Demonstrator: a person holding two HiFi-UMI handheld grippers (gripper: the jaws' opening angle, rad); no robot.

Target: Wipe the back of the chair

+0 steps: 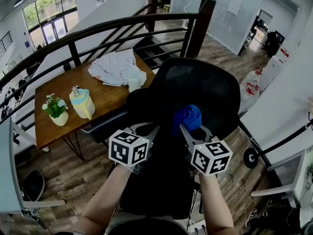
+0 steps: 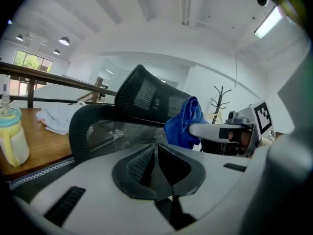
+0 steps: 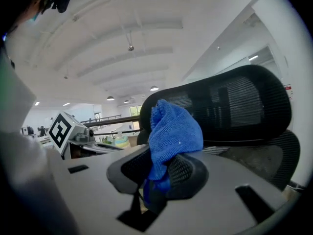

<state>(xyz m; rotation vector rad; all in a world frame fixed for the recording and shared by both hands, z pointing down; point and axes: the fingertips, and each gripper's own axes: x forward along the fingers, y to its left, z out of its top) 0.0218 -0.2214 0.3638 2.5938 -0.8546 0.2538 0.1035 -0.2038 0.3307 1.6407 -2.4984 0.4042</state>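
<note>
A black mesh office chair [image 1: 195, 89] stands in front of me, its back [image 3: 230, 106] and headrest [image 2: 146, 94] facing the grippers. My right gripper [image 1: 188, 129] is shut on a bunched blue cloth [image 1: 187, 117], which sits just short of the chair back [image 2: 105, 126]. The same blue cloth [image 3: 172, 131] sticks up between the jaws in the right gripper view, and the blue cloth [image 2: 183, 121] shows at the right in the left gripper view. My left gripper [image 1: 152, 131] is shut with nothing in it, beside the right one.
A wooden table [image 1: 54, 89] behind the chair carries a white checked cloth [image 1: 115, 65], a pale cup [image 1: 134, 83], a yellow and blue bottle [image 1: 81, 103] and a potted plant [image 1: 56, 110]. A black railing [image 1: 98, 33] runs beyond it. A white wall [image 1: 283, 99] stands at the right.
</note>
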